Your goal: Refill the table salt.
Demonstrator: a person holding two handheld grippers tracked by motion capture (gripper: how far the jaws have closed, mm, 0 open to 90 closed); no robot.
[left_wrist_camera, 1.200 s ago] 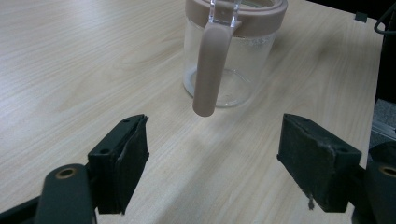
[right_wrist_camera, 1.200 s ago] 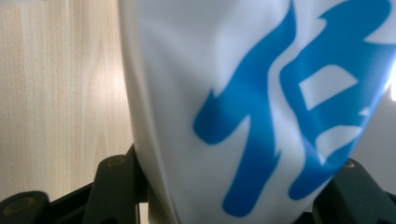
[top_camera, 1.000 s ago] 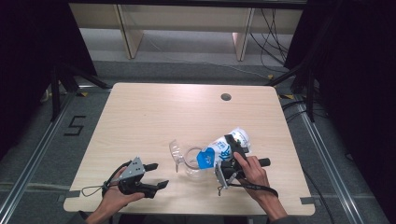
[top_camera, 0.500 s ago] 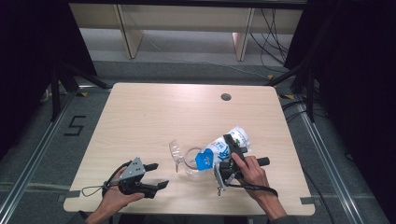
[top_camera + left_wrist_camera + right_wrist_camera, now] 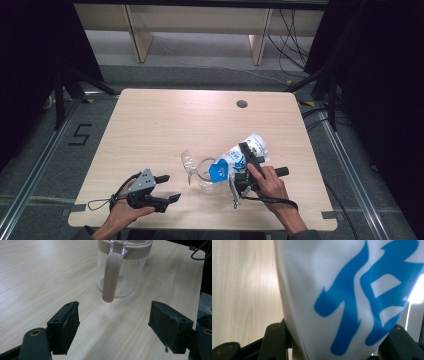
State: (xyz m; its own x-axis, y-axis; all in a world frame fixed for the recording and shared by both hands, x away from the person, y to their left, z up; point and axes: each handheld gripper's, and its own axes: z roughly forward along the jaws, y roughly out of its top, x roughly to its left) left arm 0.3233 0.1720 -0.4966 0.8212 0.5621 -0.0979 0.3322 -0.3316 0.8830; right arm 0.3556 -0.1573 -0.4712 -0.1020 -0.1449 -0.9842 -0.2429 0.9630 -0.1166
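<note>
A clear jar (image 5: 199, 170) with a beige rim and handle (image 5: 110, 277) stands near the front middle of the table. A white pouch (image 5: 239, 156) with blue print is tilted over it, its lower end at the jar's mouth. My right gripper (image 5: 243, 169) is shut on this pouch (image 5: 352, 297), one jaw on each side of it. My left gripper (image 5: 169, 188) lies low at the front left, open. Its jaws (image 5: 113, 327) stand wide apart and point at the jar's handle, a short way from it, with nothing between them.
The light wooden table (image 5: 165, 125) has a round cable hole (image 5: 242, 104) at the back right. A metal frame and black curtains stand around the table, with shelving behind it.
</note>
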